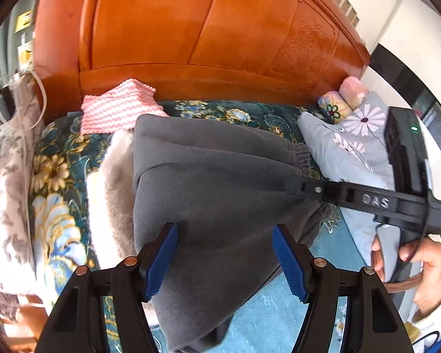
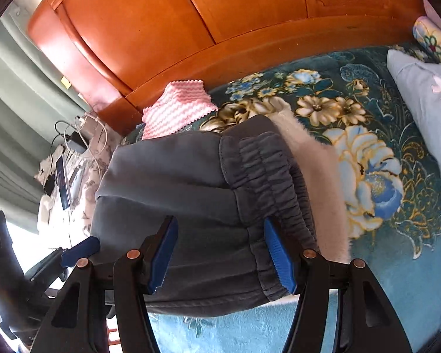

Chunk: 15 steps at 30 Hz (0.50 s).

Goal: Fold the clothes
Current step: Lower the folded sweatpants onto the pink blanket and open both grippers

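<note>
- orange wooden headboard [image 1: 191,29] rises behind the bed
- teal floral bedspread [image 2: 367,153] covers the mattress
- grey-green curtain [image 2: 20,94] hangs at the left
- white wall [image 1: 382,8] at the right
- daylight falls bright beside the curtain

I count one folded pair of grey sweatpants [image 1: 214,182], one fuzzy white garment [image 2: 317,182] under it, one pink zigzag cloth [image 1: 117,111], one floral blanket [image 2: 367,117], one wooden headboard [image 1: 191,29], two small rolled cushions [image 1: 338,103] and two grippers.
</note>
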Tool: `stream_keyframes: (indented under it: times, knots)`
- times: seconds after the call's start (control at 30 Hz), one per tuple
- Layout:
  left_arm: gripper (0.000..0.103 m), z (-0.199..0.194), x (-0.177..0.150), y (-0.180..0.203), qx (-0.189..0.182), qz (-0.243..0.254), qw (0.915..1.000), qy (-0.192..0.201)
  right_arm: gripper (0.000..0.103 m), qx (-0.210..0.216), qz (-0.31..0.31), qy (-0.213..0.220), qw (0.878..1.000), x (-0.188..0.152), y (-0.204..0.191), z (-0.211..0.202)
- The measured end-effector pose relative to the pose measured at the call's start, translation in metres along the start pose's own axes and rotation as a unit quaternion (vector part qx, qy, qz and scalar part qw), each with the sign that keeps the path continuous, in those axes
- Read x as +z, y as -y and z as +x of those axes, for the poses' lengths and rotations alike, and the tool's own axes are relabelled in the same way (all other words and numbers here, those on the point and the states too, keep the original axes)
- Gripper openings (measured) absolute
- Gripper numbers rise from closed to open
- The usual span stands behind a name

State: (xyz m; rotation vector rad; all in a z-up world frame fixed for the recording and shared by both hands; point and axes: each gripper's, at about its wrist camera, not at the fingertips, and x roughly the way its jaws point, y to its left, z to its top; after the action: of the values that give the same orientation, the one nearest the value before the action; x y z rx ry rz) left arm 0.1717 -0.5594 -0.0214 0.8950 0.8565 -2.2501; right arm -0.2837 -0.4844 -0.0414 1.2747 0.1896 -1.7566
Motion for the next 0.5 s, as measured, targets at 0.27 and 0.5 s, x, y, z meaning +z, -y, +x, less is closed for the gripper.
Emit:
stream_keyframes:
  times: [0.27, 0.5]
  knots:
    - [0.084, -0.026, -0.053, 0.034, 0.046, 0.001, 0.9987, 0.023, 0.062, -0.009, -0.049, 0.008, 0.999, -0.035, 0.007, -0.042]
    - [0.086, -0.005, -0.083, 0.036, 0.055, -0.034, 0.9979, 0.005, 0.084, -0.045, -0.081, -0.026, 0.995, -0.064, 0.020, -0.029]
